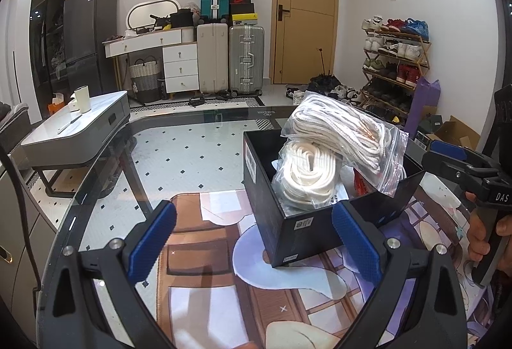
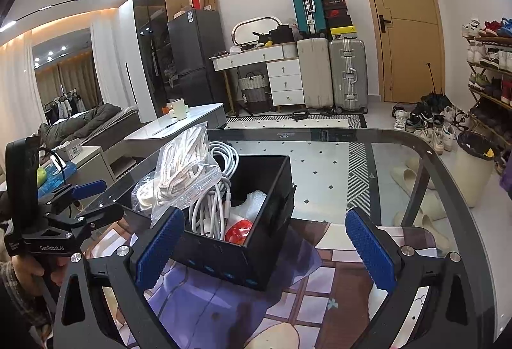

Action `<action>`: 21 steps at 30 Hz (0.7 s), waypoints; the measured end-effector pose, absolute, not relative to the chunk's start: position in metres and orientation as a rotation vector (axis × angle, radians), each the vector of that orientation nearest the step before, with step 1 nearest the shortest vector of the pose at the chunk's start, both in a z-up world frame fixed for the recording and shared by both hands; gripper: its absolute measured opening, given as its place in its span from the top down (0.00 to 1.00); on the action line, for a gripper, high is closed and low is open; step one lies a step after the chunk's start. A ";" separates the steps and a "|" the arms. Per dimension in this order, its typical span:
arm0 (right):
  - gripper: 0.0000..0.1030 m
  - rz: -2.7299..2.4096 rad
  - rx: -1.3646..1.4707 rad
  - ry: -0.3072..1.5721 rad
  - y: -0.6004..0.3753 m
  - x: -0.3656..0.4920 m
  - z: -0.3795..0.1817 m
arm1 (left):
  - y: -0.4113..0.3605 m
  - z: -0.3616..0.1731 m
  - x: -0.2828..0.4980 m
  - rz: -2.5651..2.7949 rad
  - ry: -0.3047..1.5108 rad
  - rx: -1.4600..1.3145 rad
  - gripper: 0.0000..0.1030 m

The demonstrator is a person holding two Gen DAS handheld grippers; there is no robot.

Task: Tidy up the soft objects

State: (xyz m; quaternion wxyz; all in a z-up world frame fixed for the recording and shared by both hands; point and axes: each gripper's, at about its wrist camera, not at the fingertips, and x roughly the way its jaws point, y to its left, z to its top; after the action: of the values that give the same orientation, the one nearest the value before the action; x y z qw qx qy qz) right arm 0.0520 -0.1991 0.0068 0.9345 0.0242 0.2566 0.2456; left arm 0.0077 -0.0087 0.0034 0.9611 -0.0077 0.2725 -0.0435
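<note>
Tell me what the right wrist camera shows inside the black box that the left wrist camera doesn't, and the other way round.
Only the right wrist view shows the white cable bundle, the red item and bubble wrap in the black box. Only the left wrist view clearly shows the flat white coil in its own bag. Both show the box on the glass table, the bagged white rope sticking out on top, and both grippers, left and right, open and empty.

Both hand-held grippers, left [image 1: 254, 240] and right [image 2: 267, 240], gape wide, empty.
</note>
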 end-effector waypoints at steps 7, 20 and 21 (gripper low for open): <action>0.01 0.503 0.049 0.526 -0.199 0.053 0.006 | -0.011 0.004 0.007 -0.084 0.546 0.002 0.04; 0.01 0.512 0.026 0.516 -0.193 0.052 0.005 | -0.012 0.005 0.005 -0.079 0.540 0.005 0.04; 0.01 0.514 0.026 0.516 -0.193 0.052 0.005 | -0.012 0.005 0.005 -0.080 0.539 0.007 0.04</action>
State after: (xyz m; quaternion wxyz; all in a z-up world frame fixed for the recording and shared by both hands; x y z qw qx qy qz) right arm 0.0516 -0.1932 0.0052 0.9343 0.0125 0.2525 0.2513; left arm 0.0050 -0.0122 0.0052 0.9631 0.0037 0.2664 -0.0396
